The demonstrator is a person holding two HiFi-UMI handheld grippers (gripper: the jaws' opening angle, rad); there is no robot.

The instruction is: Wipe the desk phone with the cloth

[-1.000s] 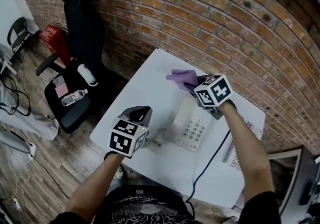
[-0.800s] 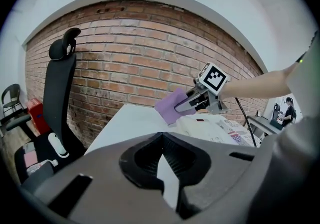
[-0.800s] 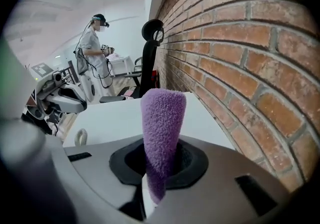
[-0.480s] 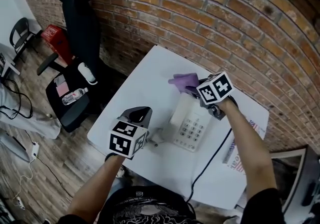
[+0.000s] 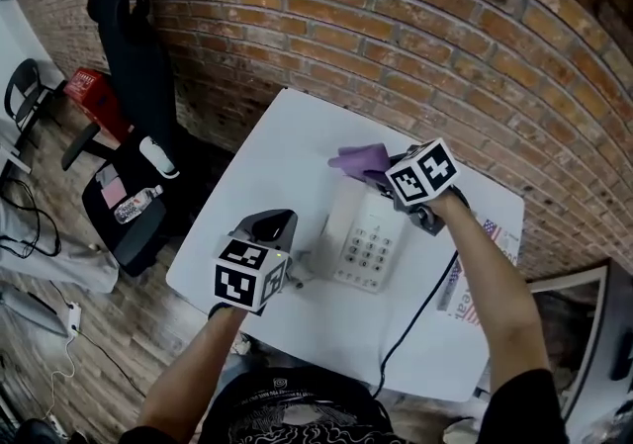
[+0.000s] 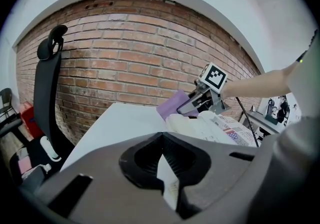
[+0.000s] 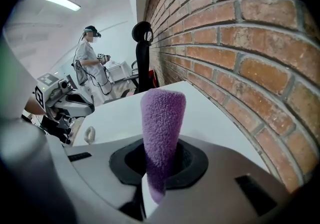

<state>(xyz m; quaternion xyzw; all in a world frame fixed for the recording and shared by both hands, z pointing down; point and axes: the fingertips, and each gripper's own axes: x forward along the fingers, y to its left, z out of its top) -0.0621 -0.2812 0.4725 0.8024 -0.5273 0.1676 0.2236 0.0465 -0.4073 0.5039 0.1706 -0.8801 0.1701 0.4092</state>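
**Cloth clamped at the phone's far end**

The head view shows the desk phone (image 5: 364, 239) in the middle of the counter (image 5: 282, 150), keypad up. A black cable (image 5: 415, 313) trails toward the near edge, and a printed paper (image 5: 467, 286) lies by the right edge. The right hand-held gripper (image 7: 157, 168) is grasping the purple cloth (image 7: 162, 128). Its own view misses the phone but shows a person (image 7: 91, 51) standing far off. The left hand-held gripper (image 6: 161, 140) is clenched, tips meeting, beside the phone's near-left corner. Its view shows the cloth low at the phone's far end. Bare counter lies open to the phone's far left. The brick wall (image 5: 415, 27) runs just behind the far edge, and an office chair (image 5: 138, 86) stands off to the left.
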